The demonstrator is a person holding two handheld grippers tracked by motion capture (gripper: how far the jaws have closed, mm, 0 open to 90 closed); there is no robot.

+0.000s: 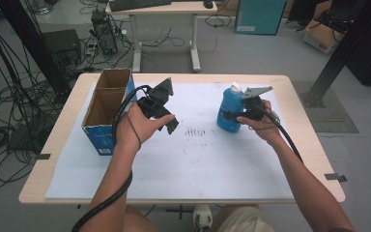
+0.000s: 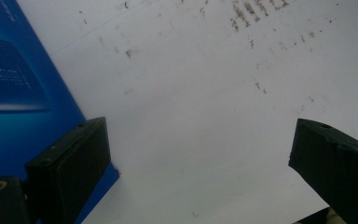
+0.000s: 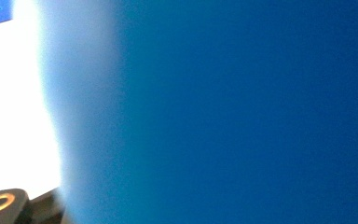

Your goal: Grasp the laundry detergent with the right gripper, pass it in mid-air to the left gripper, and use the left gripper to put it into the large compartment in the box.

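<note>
Two tools are over the bench (image 1: pixel 270 183), and only the right tool (image 1: pixel 234 116) is engaged: it is clamped on the blue bottle (image 1: pixel 229 112), which stands upright on the white sheet (image 1: pixel 198 164) at right of centre, its long axis vertical and its white cap (image 1: pixel 235 88) on top. That tool meets the bottle level from the right, at mid-height, so close that the right gripper view is blurred blue. Well apart to the left, the left tool (image 2: pixel 200 154) hangs with jaws wide and nothing between them, just beside the blue cardboard box (image 1: pixel 107 111), which probably receives the bottle next.
</note>
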